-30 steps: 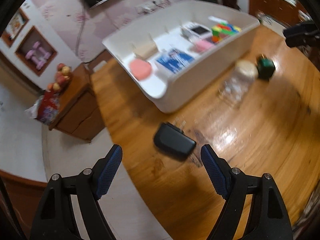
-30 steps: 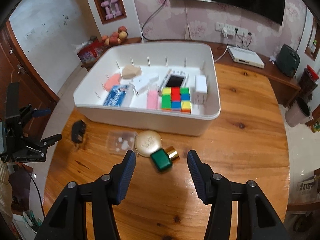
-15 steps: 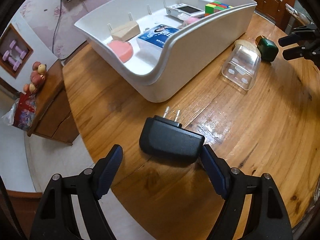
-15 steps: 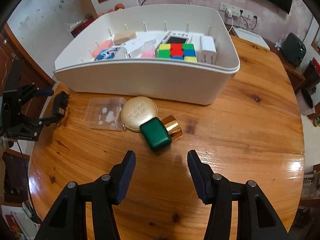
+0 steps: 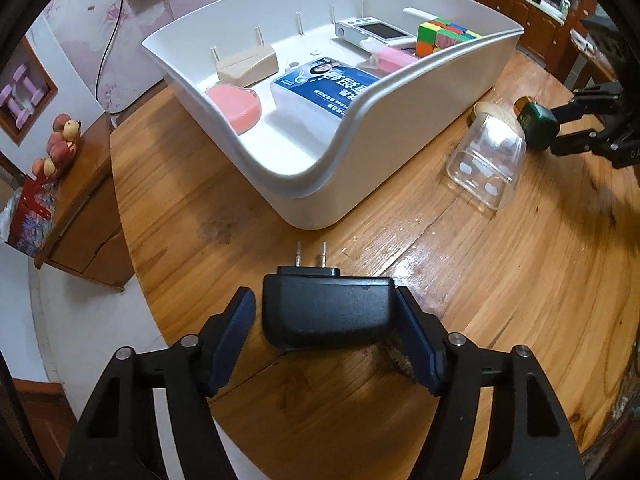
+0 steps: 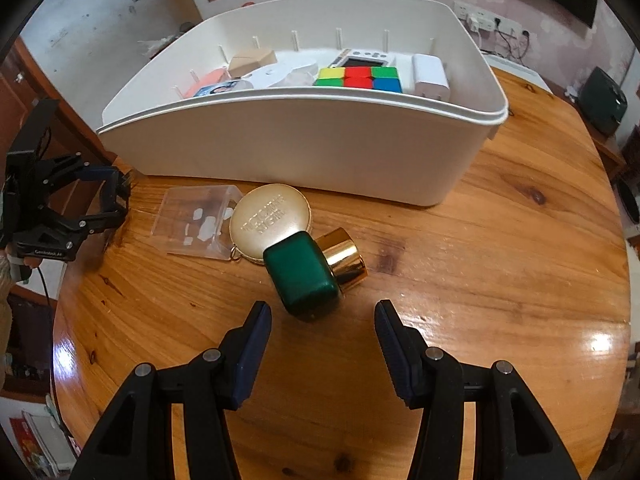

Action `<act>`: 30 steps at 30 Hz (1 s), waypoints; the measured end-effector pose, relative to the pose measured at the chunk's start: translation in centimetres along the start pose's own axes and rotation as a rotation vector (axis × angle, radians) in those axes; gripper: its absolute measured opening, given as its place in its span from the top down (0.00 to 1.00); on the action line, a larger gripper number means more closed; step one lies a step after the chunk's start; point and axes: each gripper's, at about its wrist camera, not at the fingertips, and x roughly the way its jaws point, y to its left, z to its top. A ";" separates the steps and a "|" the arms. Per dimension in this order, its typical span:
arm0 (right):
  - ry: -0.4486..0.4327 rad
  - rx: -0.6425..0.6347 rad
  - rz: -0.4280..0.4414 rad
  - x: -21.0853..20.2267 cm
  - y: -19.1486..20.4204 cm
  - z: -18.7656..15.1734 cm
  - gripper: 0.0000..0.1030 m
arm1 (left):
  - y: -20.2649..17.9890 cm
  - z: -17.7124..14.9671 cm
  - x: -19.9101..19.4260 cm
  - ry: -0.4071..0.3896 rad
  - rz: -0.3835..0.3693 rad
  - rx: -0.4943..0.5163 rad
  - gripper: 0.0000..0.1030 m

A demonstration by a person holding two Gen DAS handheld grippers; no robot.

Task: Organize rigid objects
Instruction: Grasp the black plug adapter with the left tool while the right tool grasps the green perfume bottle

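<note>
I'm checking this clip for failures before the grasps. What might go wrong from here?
The left gripper straddles the adapter beside the table edge; a skewed squeeze might knock it off. The right gripper is open before the green bottle, which touches the gold compact; closing may shove both.

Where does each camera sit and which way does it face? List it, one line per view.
Left wrist: on the left hand-held gripper, low at the table edge, facing the white bin; both fingers flank the black power adapter.
Right wrist: on the right hand-held gripper, facing the bin's long side over the green bottle; both fingers show, open.
Shared: bin, bottle, clear plastic case, gold compact; each view shows the other gripper.
</note>
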 end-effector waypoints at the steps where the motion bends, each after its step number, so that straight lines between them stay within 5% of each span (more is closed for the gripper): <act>1: -0.007 -0.010 0.009 0.1 -0.1 0.0 0.47 | 0.0 -0.1 0.0 -0.003 -0.002 -0.007 0.31; 26: -0.072 -0.156 0.028 2.1 0.5 1.4 0.47 | -0.9 -0.2 -0.2 -0.001 -0.005 -0.123 0.31; 30: -0.085 -0.156 0.005 2.1 0.7 1.4 0.56 | -1.0 -0.1 -0.1 0.000 0.004 -0.147 0.31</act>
